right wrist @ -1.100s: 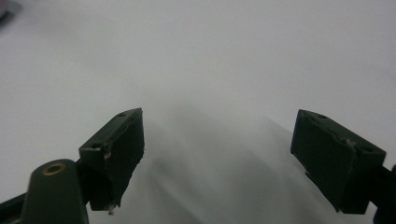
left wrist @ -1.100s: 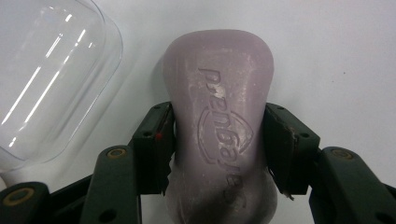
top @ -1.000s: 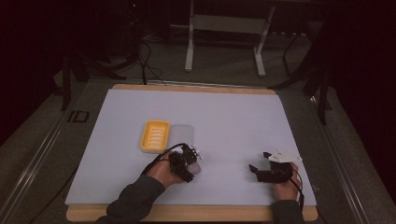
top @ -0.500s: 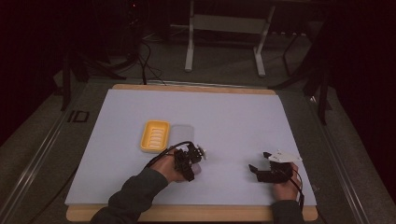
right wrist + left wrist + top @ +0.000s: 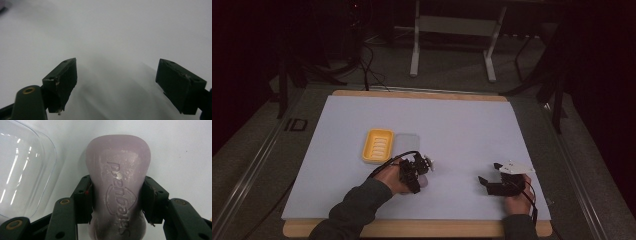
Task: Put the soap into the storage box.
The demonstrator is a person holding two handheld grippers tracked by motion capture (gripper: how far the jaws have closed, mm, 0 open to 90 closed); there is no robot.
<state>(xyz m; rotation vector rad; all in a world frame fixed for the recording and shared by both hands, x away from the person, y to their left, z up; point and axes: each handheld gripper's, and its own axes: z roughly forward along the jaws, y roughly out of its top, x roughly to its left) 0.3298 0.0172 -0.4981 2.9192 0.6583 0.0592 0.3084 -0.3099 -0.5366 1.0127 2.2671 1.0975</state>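
dark room, grey floor (image 5: 452,75), metal stand (image 5: 452,30)

Yellow tray (image 5: 378,145), clear lid (image 5: 407,142) block far left; right half free.

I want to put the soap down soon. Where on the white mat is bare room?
Free: the far half beyond the yellow soap dish and clear lid, and the stretch between left claw and right claw. Crowded: around the dish, lid and the held soap.
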